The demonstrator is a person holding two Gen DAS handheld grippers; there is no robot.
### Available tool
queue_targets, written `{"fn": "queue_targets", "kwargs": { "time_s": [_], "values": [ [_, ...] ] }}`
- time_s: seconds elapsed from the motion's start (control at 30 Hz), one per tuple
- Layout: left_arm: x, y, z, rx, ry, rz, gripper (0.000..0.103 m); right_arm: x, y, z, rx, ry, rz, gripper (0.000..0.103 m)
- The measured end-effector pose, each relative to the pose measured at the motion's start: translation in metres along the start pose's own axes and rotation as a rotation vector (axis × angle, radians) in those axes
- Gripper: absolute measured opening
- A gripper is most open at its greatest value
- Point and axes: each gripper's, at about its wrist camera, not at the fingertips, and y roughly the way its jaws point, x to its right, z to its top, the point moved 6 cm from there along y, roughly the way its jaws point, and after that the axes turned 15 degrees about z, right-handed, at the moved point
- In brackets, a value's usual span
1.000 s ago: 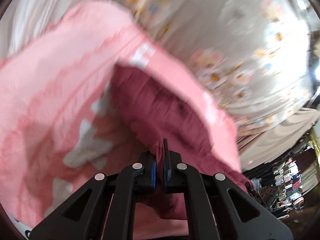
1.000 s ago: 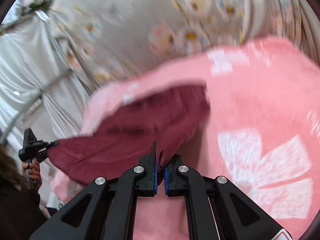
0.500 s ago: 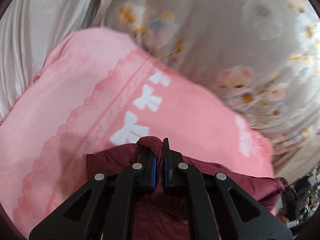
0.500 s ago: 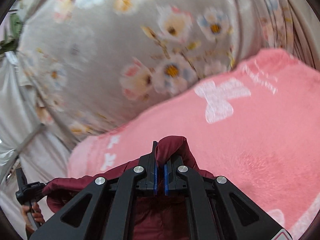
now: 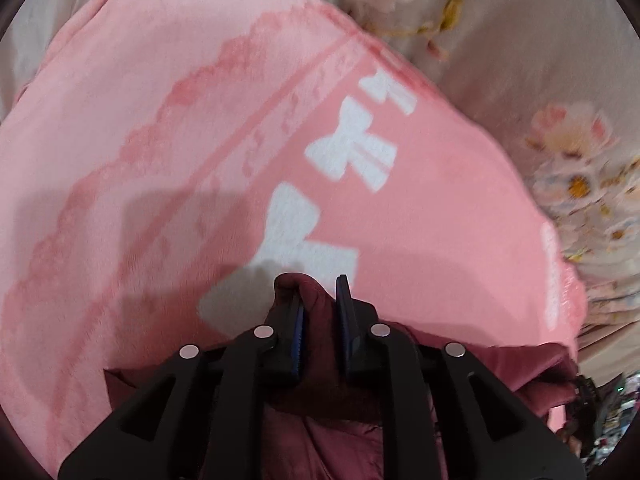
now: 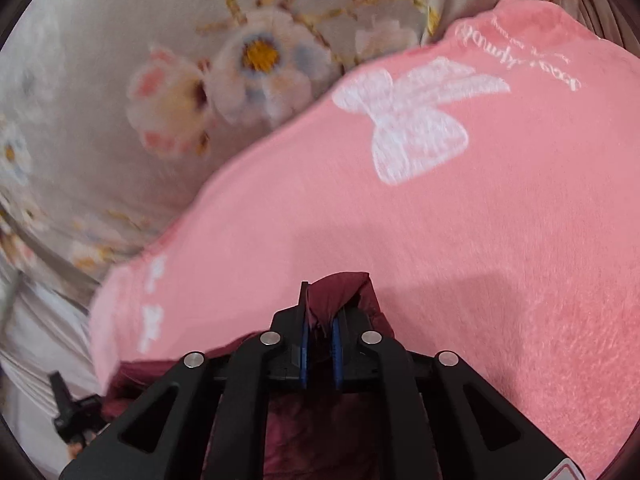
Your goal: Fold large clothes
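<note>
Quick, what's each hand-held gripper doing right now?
Left hand-held gripper: jaws opening, maroon garment between them.
Right hand-held gripper: jaws opening, same garment between them.

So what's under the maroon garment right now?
The maroon garment lies on a pink blanket with white bows, spread over a floral sheet. The part of the blanket beneath the garment is covered.

White writing on a pink blanket, none of it readable.

In the right wrist view, the pink blanket (image 6: 460, 260) carries a line of white cursive script (image 6: 520, 54) near its top edge, above a white bow. The script appears upside down and blurred, so its letters cannot be made out. More white marks (image 6: 154, 304) run along the blanket's left edge, also too blurred to read.
</note>
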Motion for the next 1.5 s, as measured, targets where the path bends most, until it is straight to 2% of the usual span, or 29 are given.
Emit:
{"fn": "queue_targets", "kwargs": {
  "time_s": [0.07,0.1,0.13,0.17,0.2,0.23,0.27,0.3,0.33,0.37,0.5,0.53,0.6,0.63,0.7,0.8,0.9,0.93,1.03,1.37,1.5],
  "values": [
    [-0.004,-0.017,0.011,0.027,-0.008,-0.032,0.017,-0.016,-0.023,0.014,0.083,-0.050,-0.029,0.027],
    [-0.006,-0.027,0.016,0.047,-0.003,-0.027,0.017,-0.024,-0.031,0.019,0.113,-0.079,-0.034,0.032],
    [-0.008,-0.039,0.021,0.084,0.007,-0.023,0.022,-0.034,-0.041,0.023,0.146,-0.118,-0.033,0.040],
    [-0.008,-0.047,0.023,0.104,0.012,-0.014,0.027,-0.041,-0.047,0.025,0.161,-0.141,-0.039,0.041],
    [-0.010,-0.056,0.025,0.134,0.009,0.003,0.050,-0.053,-0.051,0.024,0.158,-0.177,-0.041,0.041],
    [-0.012,-0.069,0.026,0.197,0.008,0.043,0.079,-0.062,-0.049,0.021,0.139,-0.211,-0.042,0.041],
    [-0.013,-0.076,0.029,0.246,0.010,0.076,0.086,-0.073,-0.043,0.013,0.091,-0.259,-0.048,0.041],
    [-0.011,-0.087,0.028,0.310,0.027,0.114,0.088,-0.080,-0.036,0.003,0.050,-0.294,-0.049,0.041],
    [-0.007,-0.094,0.027,0.340,0.063,0.141,0.088,-0.087,-0.026,-0.011,0.001,-0.333,-0.042,0.041],
    [-0.003,-0.096,0.026,0.337,0.086,0.144,0.088,-0.098,-0.013,-0.029,-0.064,-0.379,-0.031,0.041],
    [0.024,-0.087,0.010,0.235,0.147,0.080,0.078,-0.122,0.034,-0.085,-0.220,-0.486,-0.001,0.037],
    [0.036,-0.080,0.003,0.215,0.183,0.086,0.071,-0.128,0.046,-0.095,-0.250,-0.493,0.005,0.035],
    [0.061,-0.060,-0.014,0.186,0.257,0.131,0.068,-0.136,0.069,-0.111,-0.313,-0.487,0.013,0.032],
    [0.069,-0.051,-0.023,0.174,0.281,0.142,0.063,-0.141,0.081,-0.120,-0.345,-0.492,0.010,0.025],
    [0.089,-0.028,-0.042,0.135,0.333,0.164,0.059,-0.147,0.101,-0.132,-0.396,-0.518,0.005,0.022],
    [0.108,0.003,-0.059,0.099,0.376,0.195,0.058,-0.145,0.131,-0.146,-0.468,-0.582,-0.054,0.019],
    [0.112,0.025,-0.069,0.108,0.401,0.262,0.059,-0.126,0.145,-0.142,-0.480,-0.589,-0.124,0.018],
    [0.111,0.030,-0.071,0.113,0.400,0.271,0.060,-0.118,0.149,-0.141,-0.484,-0.561,-0.124,0.018],
    [0.106,0.039,-0.073,0.137,0.376,0.267,0.062,-0.099,0.151,-0.140,-0.488,-0.478,-0.094,0.012],
    [0.107,0.046,-0.078,0.213,0.362,0.277,0.064,-0.091,0.156,-0.149,-0.432,-0.463,-0.082,0.009],
    [0.108,0.048,-0.077,0.222,0.367,0.287,0.065,-0.087,0.155,-0.145,-0.424,-0.412,-0.031,0.009]
  ]
}}
